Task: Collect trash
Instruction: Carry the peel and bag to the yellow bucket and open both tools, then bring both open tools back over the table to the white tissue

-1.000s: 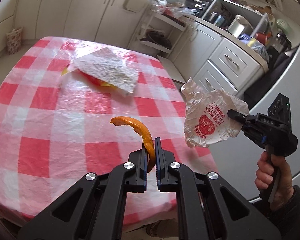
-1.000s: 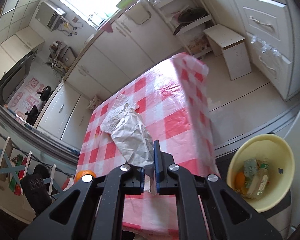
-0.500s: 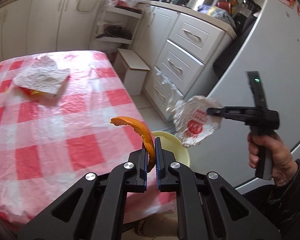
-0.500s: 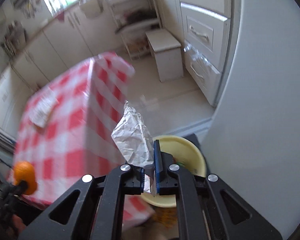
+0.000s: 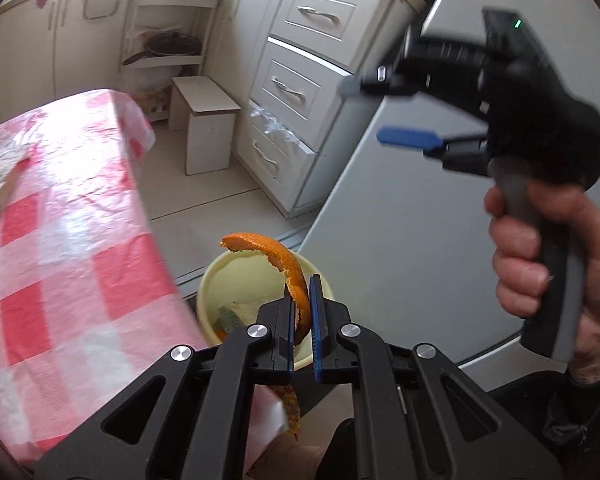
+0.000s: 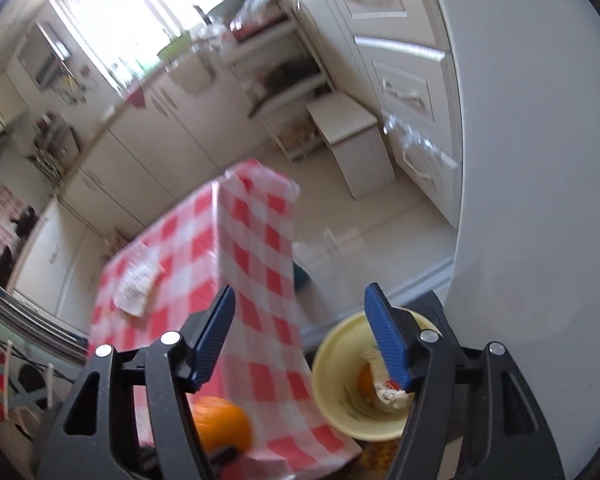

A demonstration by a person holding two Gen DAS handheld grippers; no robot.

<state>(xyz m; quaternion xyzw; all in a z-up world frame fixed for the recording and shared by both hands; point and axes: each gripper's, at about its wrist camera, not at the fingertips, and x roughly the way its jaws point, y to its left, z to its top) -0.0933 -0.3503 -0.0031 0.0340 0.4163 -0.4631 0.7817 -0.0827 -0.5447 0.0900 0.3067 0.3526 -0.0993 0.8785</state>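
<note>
One orange peel (image 5: 288, 268) pinched in left claw (image 5: 302, 312); right claw (image 6: 300, 320) spread, over one yellow bin (image 6: 332, 364).

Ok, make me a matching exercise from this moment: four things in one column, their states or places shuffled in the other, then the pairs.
Things:
1. left gripper
2. right gripper
3. yellow bin
4. paper wrapper

States or places:
A. lying on the checked tablecloth
B. jaws wide apart, nothing between them
C. on the floor beside the table, trash inside
D. shut on the orange peel

Pairs: 1-D, 2-B, 3-C, 4-A
</note>
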